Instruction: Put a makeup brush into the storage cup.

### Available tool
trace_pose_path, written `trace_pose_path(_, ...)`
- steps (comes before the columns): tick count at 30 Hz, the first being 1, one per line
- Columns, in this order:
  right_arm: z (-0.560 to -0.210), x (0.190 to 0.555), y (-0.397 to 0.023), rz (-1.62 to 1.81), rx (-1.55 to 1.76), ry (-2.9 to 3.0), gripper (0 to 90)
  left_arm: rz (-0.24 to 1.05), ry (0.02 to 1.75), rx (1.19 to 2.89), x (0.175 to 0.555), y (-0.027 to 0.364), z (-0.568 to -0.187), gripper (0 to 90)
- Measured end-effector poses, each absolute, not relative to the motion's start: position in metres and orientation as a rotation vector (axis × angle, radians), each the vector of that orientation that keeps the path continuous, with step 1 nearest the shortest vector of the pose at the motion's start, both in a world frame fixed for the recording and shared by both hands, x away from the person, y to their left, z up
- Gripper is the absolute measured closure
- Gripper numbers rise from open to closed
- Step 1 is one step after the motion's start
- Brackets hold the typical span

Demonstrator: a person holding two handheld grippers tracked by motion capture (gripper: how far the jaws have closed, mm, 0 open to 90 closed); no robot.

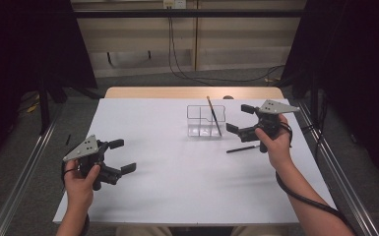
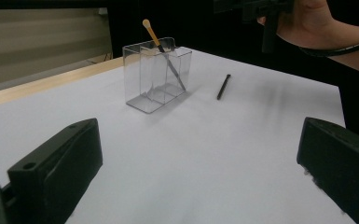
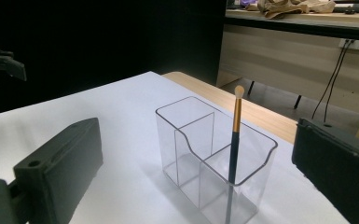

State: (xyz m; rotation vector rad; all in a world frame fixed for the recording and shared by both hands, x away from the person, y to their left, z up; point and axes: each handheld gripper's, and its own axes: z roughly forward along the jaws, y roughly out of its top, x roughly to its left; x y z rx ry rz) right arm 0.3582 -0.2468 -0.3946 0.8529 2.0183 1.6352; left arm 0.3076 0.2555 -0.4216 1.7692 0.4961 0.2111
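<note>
A clear plastic organizer (image 1: 205, 120) (image 2: 156, 73) (image 3: 214, 156) with several compartments stands on the white table, right of centre. A makeup brush (image 1: 213, 116) (image 2: 162, 49) (image 3: 234, 140) with a gold ferrule and pale tip leans in its right-hand compartment. A black pencil-like stick (image 1: 240, 149) (image 2: 223, 86) lies flat on the table, just right of the organizer. My right gripper (image 1: 239, 119) (image 3: 196, 172) hovers open right next to the organizer, above the stick. My left gripper (image 1: 122, 156) (image 2: 200, 172) is open and empty near the table's front left.
The white tabletop (image 1: 167, 162) ends on a wooden strip (image 1: 192, 92) at the back. Metal rails (image 1: 24, 172) run along both sides of the table. Cables (image 1: 187, 69) hang at the far wall.
</note>
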Motion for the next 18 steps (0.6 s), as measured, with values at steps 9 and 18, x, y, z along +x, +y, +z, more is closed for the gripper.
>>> trace_pose_path(9, -0.397, 0.351, -0.253, 1.632, 0.854, 2.026, 1.4, 0.217, 0.502, 1.766, 0.307, 0.257, -0.421, 0.0)
trace_pose_path(18, -0.401, 0.343, -0.259, 1.632, 0.866, 2.023, 1.5, 0.224, 0.498, 1.76, 0.308, 0.258, -0.419, 0.0)
